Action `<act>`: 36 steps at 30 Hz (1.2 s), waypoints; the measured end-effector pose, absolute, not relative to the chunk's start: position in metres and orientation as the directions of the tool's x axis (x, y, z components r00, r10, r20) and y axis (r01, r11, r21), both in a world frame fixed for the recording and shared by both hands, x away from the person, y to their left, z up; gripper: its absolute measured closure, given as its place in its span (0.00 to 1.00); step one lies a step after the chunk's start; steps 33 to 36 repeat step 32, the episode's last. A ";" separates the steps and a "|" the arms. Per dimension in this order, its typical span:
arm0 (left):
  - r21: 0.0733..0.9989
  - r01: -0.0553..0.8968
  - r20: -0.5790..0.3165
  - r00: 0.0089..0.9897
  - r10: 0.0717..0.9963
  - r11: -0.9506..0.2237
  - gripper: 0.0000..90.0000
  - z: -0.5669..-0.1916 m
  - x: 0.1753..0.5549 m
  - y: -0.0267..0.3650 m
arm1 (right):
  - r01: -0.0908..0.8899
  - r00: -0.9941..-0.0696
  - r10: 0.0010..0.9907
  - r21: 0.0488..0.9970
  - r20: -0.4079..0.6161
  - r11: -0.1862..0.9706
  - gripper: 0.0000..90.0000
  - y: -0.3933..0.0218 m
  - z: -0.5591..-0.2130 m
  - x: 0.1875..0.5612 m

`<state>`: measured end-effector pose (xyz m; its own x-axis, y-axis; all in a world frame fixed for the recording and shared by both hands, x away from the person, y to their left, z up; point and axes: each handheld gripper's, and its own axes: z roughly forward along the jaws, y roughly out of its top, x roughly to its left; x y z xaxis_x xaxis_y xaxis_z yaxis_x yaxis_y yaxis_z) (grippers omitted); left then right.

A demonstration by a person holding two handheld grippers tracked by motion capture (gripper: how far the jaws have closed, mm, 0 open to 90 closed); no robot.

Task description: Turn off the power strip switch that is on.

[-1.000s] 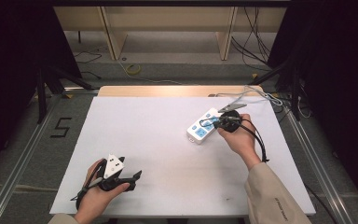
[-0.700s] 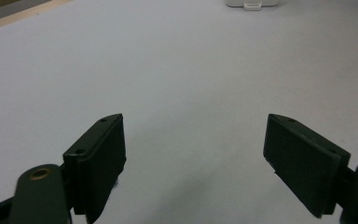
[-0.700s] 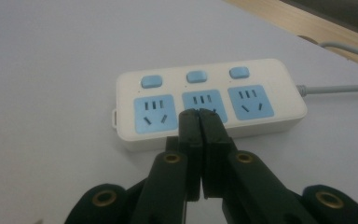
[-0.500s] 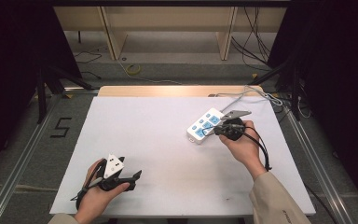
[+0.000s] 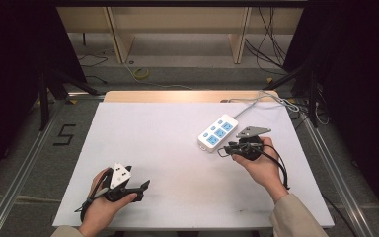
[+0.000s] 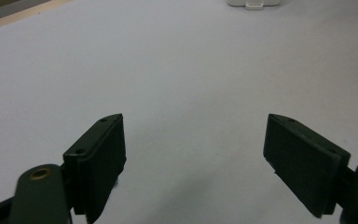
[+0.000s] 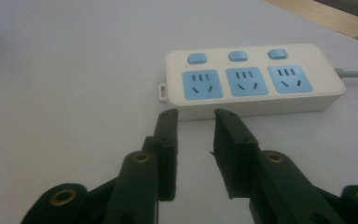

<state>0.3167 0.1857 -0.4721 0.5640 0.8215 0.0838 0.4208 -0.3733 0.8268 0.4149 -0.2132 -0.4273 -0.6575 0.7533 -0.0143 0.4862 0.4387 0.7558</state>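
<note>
Power strip (image 5: 218,133) is sitting flat on the white table (image 5: 168,148), at about 2 o'clock from table centre, long axis running toward 1 o'clock, cord (image 5: 261,98) trailing off the far edge. All three blue sockets are showing empty in the right gripper view (image 7: 254,81); nothing is plugged in.

Right gripper (image 5: 229,149) is hovering just at 5 o'clock of the strip's near end. Its jaws have just been opening: now parted by a modest gap, nothing between them, tips (image 7: 196,116) pointing at the strip's long side wall, close but not clearly touching.

Left gripper (image 5: 140,186) is parked at 7 o'clock near the table's front edge, well apart from the strip. Jaws are spread wide, pads (image 6: 98,154) empty, bare table between them.

My read: the strip is looking placed, or nudged into place, and released, so the positioning part is likely done. Can't tell what's remaining: no plug or other item is lying on the table. The left gripper is idling.
</note>
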 end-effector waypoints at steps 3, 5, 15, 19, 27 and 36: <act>0.827 0.421 0.084 0.563 0.822 -0.373 0.23 -0.472 0.317 0.186 | 0.478 -0.665 0.747 0.766 -0.005 0.431 0.72 -0.216 -0.430 0.407; 0.827 0.422 0.083 0.562 0.823 -0.372 0.23 -0.472 0.317 0.186 | 0.475 -0.666 0.746 0.772 0.001 0.423 0.70 -0.219 -0.433 0.402; 0.825 0.427 0.082 0.559 0.825 -0.372 0.23 -0.472 0.318 0.187 | 0.462 -0.672 0.740 0.793 0.020 0.398 0.63 -0.234 -0.452 0.374; 0.824 0.426 0.083 0.560 0.825 -0.372 0.23 -0.472 0.317 0.186 | 0.440 -0.678 0.734 0.816 0.028 0.376 0.60 -0.239 -0.458 0.362; 0.826 0.423 0.087 0.559 0.825 -0.374 0.23 -0.472 0.317 0.187 | 0.435 -0.664 0.747 0.833 0.042 0.341 0.55 -0.247 -0.467 0.343; 0.825 0.421 0.089 0.563 0.821 -0.378 0.23 -0.472 0.317 0.186 | 0.440 -0.658 0.751 0.836 0.052 0.328 0.52 -0.248 -0.472 0.342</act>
